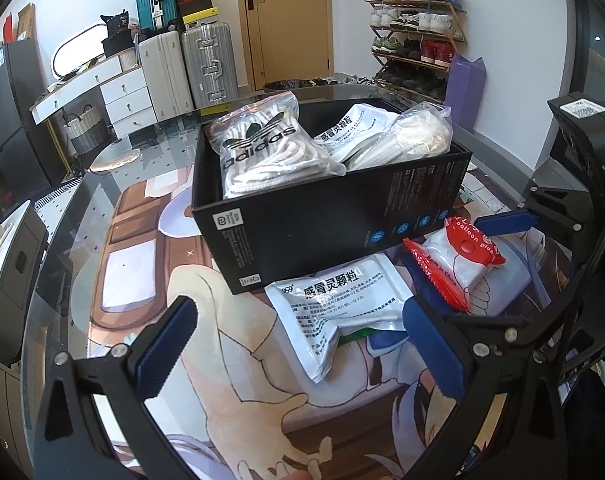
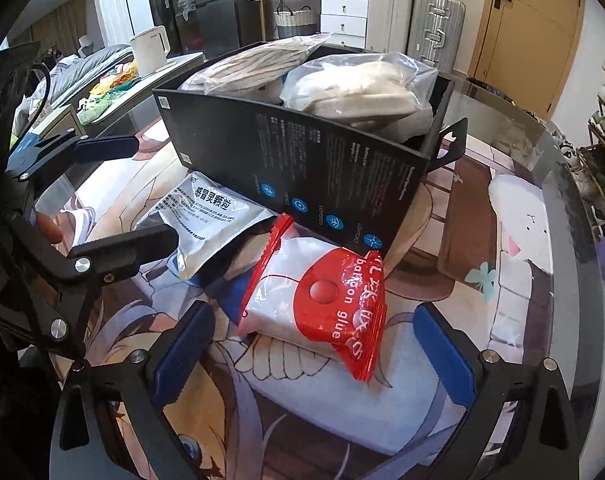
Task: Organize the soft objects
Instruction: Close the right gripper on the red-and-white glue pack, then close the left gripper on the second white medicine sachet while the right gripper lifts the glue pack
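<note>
On the left, the left gripper (image 1: 298, 344) hovers low over the glass table (image 1: 82, 216) with its jaws spread wide and nothing between them. Just ahead of it a white sachet (image 1: 334, 312) with printed Chinese text lies flat on the table, its far edge tucked against the near wall of the black box (image 1: 302, 232). The box stands on the table and already holds soft packs: a clear bag of laces (image 1: 266, 148) with an Adidas logo at its left end, a second white sachet (image 1: 342, 128) behind it, and another clear bag (image 1: 406, 136) of pale cord or cloth at the right end; the plastic makes it hard to say which.

Further right, a red and white packet (image 2: 318, 304) marked "balloon glue" lies on the table just beside the box's near corner, overlapping the loose sachet's edge. The right gripper (image 2: 314, 356) sits low behind this packet with its jaws wide apart, one pad on either side, neither touching it.
</note>
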`<state>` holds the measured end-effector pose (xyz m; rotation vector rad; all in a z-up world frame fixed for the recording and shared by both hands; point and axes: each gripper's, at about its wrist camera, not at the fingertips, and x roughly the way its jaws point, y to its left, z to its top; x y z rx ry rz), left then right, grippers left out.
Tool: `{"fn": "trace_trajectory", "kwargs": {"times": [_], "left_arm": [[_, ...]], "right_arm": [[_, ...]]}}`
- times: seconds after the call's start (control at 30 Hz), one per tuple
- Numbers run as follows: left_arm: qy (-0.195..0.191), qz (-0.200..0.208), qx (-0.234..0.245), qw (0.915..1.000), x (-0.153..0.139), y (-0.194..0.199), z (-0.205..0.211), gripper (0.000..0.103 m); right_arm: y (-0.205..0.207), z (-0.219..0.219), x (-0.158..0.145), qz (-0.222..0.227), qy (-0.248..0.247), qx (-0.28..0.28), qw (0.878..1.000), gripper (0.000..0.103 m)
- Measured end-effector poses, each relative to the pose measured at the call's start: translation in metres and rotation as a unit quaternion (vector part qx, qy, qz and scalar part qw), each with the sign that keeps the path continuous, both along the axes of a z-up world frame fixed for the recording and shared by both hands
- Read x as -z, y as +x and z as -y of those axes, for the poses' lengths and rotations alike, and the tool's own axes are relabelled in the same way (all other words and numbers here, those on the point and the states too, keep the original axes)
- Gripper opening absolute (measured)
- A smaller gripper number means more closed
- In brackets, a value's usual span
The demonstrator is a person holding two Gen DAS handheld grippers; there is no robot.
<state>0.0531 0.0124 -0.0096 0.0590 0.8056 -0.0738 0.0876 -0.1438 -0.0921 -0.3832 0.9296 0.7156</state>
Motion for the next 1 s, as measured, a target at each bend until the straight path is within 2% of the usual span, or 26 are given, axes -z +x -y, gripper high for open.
{"fn": "trace_trajectory", "kwargs": {"times": [0.07,0.17,0.27,0.57,0.77,0.9,1.0], "left_arm": [[-0.002,0.000,0.001,1.0000,0.000,0.000,0.001,0.103],[-0.007,-0.001,0.000,1.0000,0.000,0.001,-0.001,0.103],[-0.010,-0.002,-0.001,0.9999,0.000,0.002,-0.004,0.103],[-0.013,-0.006,-0.003,0.9999,0.000,0.002,-0.003,0.103],[-0.068,-0.018,0.002,0.9975,-0.004,0.002,-0.005,0.103],[-0.060,-0.023,-0.005,0.9980,0.000,0.004,-0.003,0.103],[-0.068,-0.034,-0.017,0.9969,0.004,0.007,-0.001,0.103]], "right_arm": [[-0.001,0.002,-0.004,0.003,0.002,0.000,1.000,0.079],[0.000,0.005,-0.006,0.003,0.002,0.000,1.000,0.072],[0.000,0.006,-0.008,0.001,-0.001,-0.001,1.000,0.060],[-0.007,0.010,-0.018,0.012,0.006,-0.017,1.000,0.058],[-0.010,0.017,-0.032,0.023,0.017,-0.017,0.999,0.058],[-0.010,0.020,-0.036,0.026,0.017,-0.017,0.999,0.058],[-0.011,0.020,-0.035,0.025,0.015,-0.019,0.999,0.058]]}}
